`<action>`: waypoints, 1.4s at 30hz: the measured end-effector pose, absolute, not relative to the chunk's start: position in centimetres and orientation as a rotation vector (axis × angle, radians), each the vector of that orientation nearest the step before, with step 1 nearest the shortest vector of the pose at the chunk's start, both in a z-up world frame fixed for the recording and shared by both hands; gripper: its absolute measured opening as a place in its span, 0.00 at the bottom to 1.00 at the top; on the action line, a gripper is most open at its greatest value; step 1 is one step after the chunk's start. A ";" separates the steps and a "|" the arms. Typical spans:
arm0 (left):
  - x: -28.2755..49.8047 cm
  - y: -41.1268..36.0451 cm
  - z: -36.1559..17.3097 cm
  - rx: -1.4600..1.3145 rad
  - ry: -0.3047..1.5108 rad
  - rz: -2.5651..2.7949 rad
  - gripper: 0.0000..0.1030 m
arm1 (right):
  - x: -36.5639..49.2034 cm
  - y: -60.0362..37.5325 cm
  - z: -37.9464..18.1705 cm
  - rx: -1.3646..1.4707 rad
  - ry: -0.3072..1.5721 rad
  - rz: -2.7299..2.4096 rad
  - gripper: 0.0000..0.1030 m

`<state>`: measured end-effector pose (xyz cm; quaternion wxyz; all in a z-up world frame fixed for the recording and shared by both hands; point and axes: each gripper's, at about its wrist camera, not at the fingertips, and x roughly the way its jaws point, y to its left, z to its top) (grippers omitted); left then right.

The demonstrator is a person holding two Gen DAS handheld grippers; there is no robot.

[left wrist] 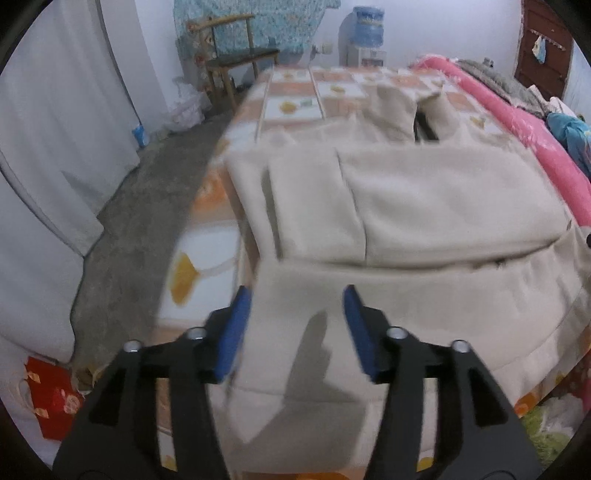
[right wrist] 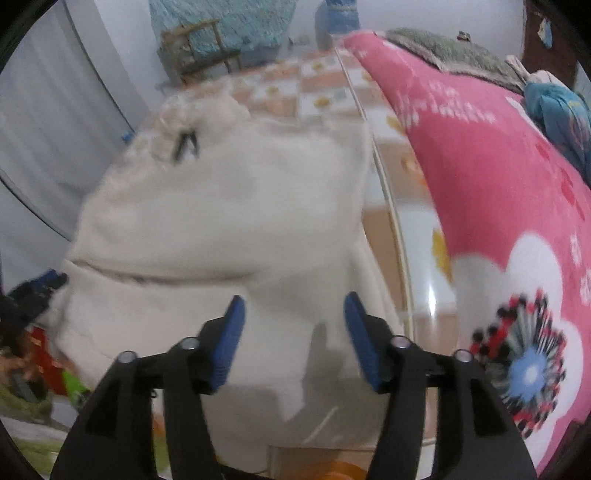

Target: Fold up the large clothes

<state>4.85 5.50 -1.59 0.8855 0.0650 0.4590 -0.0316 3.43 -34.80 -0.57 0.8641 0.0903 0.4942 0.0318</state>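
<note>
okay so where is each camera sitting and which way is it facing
Left wrist: sits on the left gripper, looking forward and down over the beige garment on the tiled table; only its own open blue-padded jaws show.
Right wrist: sits on the right gripper, looking down at the same garment beside the pink blanket; its own open jaws show, and the left gripper at the left edge.
Shared: garment, table, blanket, wooden chair.

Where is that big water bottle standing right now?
In the left wrist view, the blue water bottle sits atop a white dispenser against the far wall, beyond the bed, right of the wooden chair.
</note>
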 end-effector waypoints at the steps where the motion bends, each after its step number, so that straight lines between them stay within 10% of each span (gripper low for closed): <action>1: 5.2 5.4 -0.8 0.146 0.935 -0.063 0.62 | 4.1 -35.0 0.8 0.202 1.014 0.092 0.62; 11: 18.0 2.3 4.3 0.020 0.908 -0.186 0.70 | 19.5 -32.5 5.9 0.262 0.955 0.343 0.67; 22: 34.5 -4.0 -0.8 -0.180 0.991 -0.270 0.68 | 37.0 -28.5 -2.2 0.313 1.115 0.324 0.66; 27: 36.1 -5.2 -4.2 -0.195 1.097 -0.313 0.12 | 37.9 -28.3 -4.8 0.381 1.191 0.381 0.21; 42: 24.0 -4.3 1.0 -0.058 0.928 -0.450 0.07 | 27.1 -26.4 0.1 0.139 1.060 0.469 0.16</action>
